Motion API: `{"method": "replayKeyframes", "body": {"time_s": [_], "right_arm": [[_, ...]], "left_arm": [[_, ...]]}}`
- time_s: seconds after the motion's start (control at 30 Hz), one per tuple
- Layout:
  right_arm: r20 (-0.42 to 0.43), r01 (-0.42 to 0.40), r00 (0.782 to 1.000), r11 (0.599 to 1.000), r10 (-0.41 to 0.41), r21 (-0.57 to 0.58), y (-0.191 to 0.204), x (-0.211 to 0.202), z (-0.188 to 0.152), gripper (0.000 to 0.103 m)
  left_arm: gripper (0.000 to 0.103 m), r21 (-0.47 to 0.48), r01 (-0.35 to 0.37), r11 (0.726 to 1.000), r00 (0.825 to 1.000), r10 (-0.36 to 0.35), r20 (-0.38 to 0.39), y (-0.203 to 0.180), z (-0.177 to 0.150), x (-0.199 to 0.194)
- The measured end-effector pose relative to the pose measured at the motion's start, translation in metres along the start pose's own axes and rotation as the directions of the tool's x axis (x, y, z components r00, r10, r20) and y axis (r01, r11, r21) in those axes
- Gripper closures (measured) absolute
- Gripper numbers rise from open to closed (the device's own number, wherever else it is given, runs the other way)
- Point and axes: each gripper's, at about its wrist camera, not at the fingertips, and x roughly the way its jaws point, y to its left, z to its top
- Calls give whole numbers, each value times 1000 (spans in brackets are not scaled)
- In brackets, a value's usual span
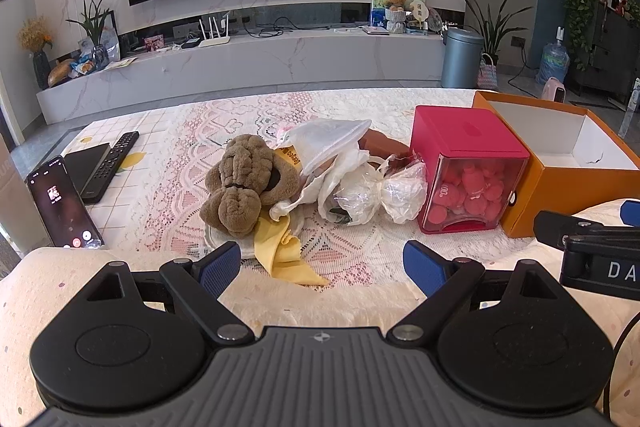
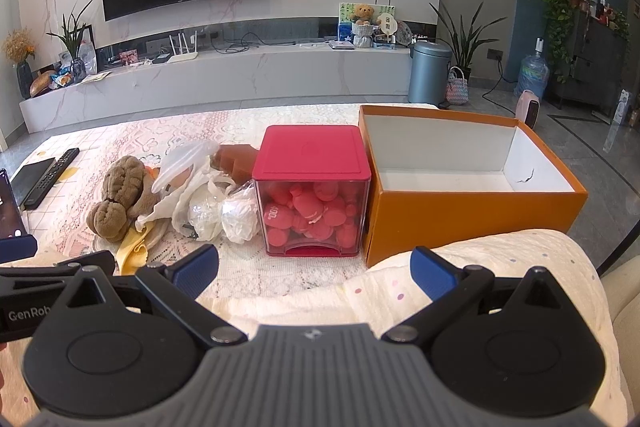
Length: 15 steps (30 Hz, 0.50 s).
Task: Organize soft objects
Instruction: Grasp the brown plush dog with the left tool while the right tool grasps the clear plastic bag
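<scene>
A brown plush toy point(image 1: 244, 183) lies on the lace-covered table beside a yellow cloth point(image 1: 282, 251), white cloths and crumpled plastic bags point(image 1: 376, 193). The plush also shows in the right wrist view point(image 2: 120, 197). An open orange box point(image 2: 472, 183) with a white, empty inside stands at the right. My left gripper point(image 1: 322, 267) is open and empty, above a cream quilt point(image 1: 80, 291), short of the pile. My right gripper point(image 2: 314, 269) is open and empty, near the quilt point(image 2: 500, 259), in front of the orange box.
A pink box point(image 2: 314, 191) with a clear front holds several pink items, between the pile and the orange box. A phone point(image 1: 64, 203), a remote point(image 1: 110, 167) and a black device lie at the table's left. A TV cabinet and bin stand beyond.
</scene>
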Motion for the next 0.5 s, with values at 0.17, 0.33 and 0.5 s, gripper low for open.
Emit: {"method": "replayKeyframes", "body": {"time_s": [0.17,0.33,0.5], "right_arm": [[-26,-26,999,1000,26,-9,0,3,5,8],[-73,-78,995,996,75,-37,2,14,12,24],[-120,-155,982,984,144,-85,12,30,27,36]], "left_arm": [[16,-7,23,1000,999,-23,-25,3,2,4],[33,-6,61,998,997,-61,-51,14,12,10],[56,-16,93,996,989,-94,-114,35,29,28]]}}
